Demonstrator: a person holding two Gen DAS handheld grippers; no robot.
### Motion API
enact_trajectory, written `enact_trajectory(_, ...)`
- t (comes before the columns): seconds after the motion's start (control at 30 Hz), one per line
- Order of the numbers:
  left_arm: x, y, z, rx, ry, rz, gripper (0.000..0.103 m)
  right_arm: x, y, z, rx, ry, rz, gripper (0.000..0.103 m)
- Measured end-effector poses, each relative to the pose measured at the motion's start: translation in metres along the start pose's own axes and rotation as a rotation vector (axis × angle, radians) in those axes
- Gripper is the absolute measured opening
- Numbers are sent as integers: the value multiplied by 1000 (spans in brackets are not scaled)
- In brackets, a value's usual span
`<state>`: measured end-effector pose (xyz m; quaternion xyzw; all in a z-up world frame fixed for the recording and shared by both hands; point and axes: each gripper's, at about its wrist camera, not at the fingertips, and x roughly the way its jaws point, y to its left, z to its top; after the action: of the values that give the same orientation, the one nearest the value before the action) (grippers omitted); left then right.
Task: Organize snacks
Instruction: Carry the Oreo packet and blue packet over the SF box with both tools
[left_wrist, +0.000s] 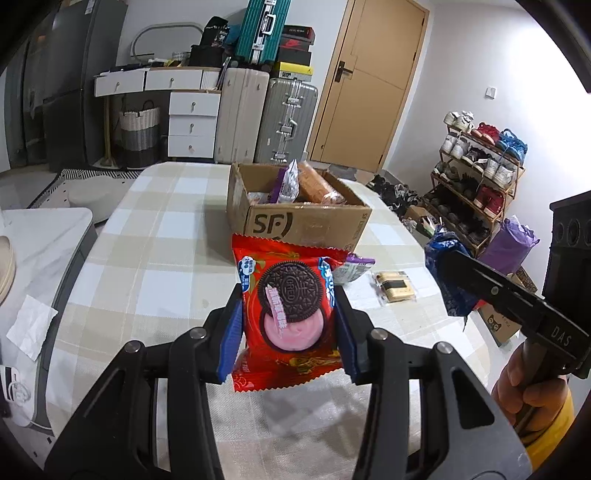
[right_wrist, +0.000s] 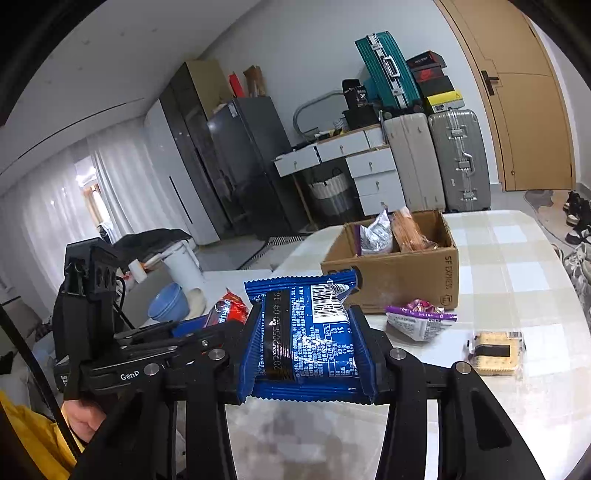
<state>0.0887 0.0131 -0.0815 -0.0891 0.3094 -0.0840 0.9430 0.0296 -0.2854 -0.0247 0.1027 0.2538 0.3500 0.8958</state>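
Red foil fills the nearest view: the left gripper (left_wrist: 288, 328) is clamped on a red Oreo packet (left_wrist: 286, 317), its blue-padded fingers (left_wrist: 229, 334) pressing both side edges and holding the packet upright above the checked tablecloth (left_wrist: 159, 258). To its right, the right gripper (right_wrist: 308, 339) pinches a blue snack packet (right_wrist: 306, 332) the same way, barcode side toward its camera, also lifted off the table; from the left camera that packet shows as a crumpled blue bundle at the tip of the black tool.

Just beyond both packets, on the cloth, lies a purple-and-white snack bag (right_wrist: 419, 321), close to the near right corner of the cardboard box (right_wrist: 399, 280). Further right and apart from it sits a clear-wrapped cracker sandwich (right_wrist: 495, 350).

The box stands open in the middle of the table, printed SF on its near face. A purple-and-silver bag (left_wrist: 290, 182) and an orange-brown biscuit roll (left_wrist: 317, 184) stick up out of it, leaning against each other.

Behind the table, against the far wall, stand two pale suitcases (left_wrist: 266, 114), a white drawer unit (left_wrist: 192, 123) and a wooden door (left_wrist: 369, 81); a shoe rack (left_wrist: 476, 173) is far right.
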Motion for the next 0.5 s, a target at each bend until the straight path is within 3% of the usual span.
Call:
enact_trajectory(0.23,-20,-7,15,28,-34,0,41,-8,3,12,-37,-35,-3,45)
enact_trajectory(0.5,-19,-1,61,18,-67,-18,41,-8,-10,51,-71,-91,-21,45)
